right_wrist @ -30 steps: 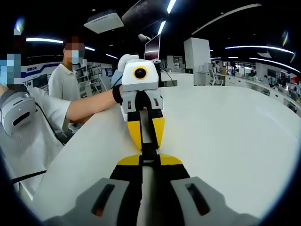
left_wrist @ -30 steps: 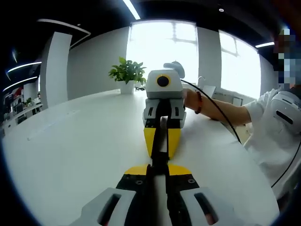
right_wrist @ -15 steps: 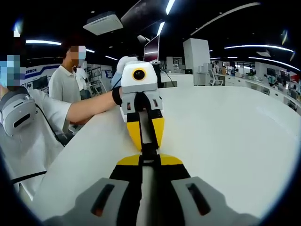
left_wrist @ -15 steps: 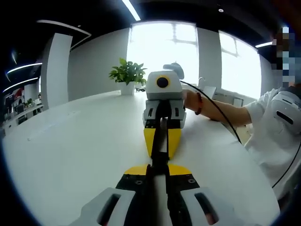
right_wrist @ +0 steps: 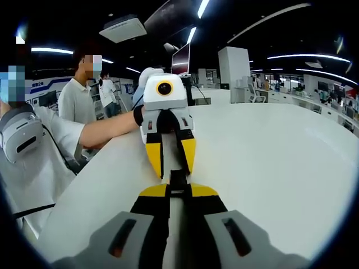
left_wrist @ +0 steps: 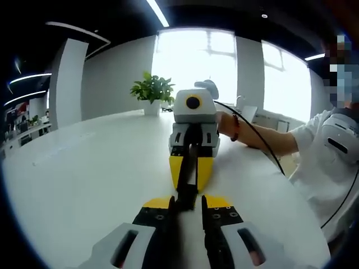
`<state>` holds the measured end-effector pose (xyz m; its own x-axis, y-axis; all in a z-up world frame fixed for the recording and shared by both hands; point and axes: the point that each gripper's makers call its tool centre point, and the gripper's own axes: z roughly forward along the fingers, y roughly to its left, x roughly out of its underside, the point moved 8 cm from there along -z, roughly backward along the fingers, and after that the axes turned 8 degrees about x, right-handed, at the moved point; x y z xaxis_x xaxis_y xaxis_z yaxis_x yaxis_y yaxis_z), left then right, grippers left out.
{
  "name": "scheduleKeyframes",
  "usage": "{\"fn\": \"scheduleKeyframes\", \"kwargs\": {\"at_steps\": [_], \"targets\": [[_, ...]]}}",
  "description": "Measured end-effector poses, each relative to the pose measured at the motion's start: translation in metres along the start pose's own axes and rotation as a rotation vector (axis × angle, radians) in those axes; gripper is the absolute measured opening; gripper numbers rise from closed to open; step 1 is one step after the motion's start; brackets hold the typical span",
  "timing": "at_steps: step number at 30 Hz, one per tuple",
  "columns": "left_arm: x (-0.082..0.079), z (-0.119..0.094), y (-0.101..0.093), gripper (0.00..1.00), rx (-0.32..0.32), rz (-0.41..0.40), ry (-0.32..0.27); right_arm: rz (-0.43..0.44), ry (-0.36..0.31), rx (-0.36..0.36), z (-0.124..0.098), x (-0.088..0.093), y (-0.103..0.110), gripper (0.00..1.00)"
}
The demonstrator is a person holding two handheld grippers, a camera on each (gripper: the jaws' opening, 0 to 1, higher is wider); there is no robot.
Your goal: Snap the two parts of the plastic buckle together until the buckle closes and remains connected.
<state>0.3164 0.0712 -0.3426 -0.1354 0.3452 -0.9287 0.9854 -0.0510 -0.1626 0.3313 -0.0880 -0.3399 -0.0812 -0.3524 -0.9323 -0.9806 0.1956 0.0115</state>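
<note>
Black plastic, slim and dark, bridges the gap between two sets of yellow tips: that is the buckle [left_wrist: 188, 188], held low over the white tabletop [left_wrist: 84, 179], its long axis running straight along the line from one hand-held gripper to the other. In the left gripper view, the left hand-held gripper [left_wrist: 188, 204] has its jaws parted a little around the near end of the buckle, so its hold looks loose, perhaps letting go. Facing it nose to nose, the right hand-held gripper [left_wrist: 190, 171] appears pressed onto the far end. From the right gripper view, the right hand-held gripper [right_wrist: 171, 193] pinches the buckle [right_wrist: 175, 180] tight, and the left hand-held gripper [right_wrist: 168, 162] opposite stands slightly spread. Whether the two halves have latched cannot be read; the join is hidden between the tips. Any further push would go straight along that shared axis, tip toward tip.
</note>
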Motion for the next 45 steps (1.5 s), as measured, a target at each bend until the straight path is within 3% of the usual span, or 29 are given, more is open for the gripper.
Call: {"fn": "scheduleKeyframes", "kwargs": {"at_steps": [3, 9, 12, 14, 15, 17, 22, 40, 45], "targets": [[0.0, 0.0, 0.001, 0.25, -0.016, 0.005, -0.006, -0.001, 0.0, 0.0, 0.0, 0.0, 0.0, 0.09], [-0.003, -0.002, 0.005, 0.56, -0.074, 0.019, -0.045, -0.001, -0.001, 0.003, 0.0, 0.0, 0.003, 0.09], [-0.005, -0.002, 0.009, 0.82, -0.123, 0.015, -0.067, 0.0, -0.001, 0.003, 0.0, 0.0, 0.002, 0.09], [-0.009, -0.004, 0.016, 1.0, -0.198, 0.019, -0.108, -0.001, -0.001, 0.005, 0.0, 0.001, 0.003, 0.09], [-0.008, -0.006, 0.016, 0.99, -0.195, 0.018, -0.101, 0.0, -0.001, 0.005, 0.0, 0.001, 0.003, 0.09], [-0.013, -0.005, 0.018, 1.0, -0.203, 0.011, -0.154, -0.001, -0.002, 0.006, 0.0, 0.001, 0.003, 0.09], [-0.011, -0.003, 0.024, 1.0, -0.226, 0.011, -0.135, 0.001, -0.002, 0.011, 0.001, 0.001, 0.005, 0.09], [-0.017, -0.01, 0.029, 1.0, -0.269, 0.015, -0.163, 0.028, 0.006, 0.022, 0.0, -0.001, -0.004, 0.1], [-0.019, -0.015, 0.03, 1.0, -0.293, 0.011, -0.175, 0.044, -0.043, 0.027, -0.003, -0.008, -0.005, 0.1]]}}
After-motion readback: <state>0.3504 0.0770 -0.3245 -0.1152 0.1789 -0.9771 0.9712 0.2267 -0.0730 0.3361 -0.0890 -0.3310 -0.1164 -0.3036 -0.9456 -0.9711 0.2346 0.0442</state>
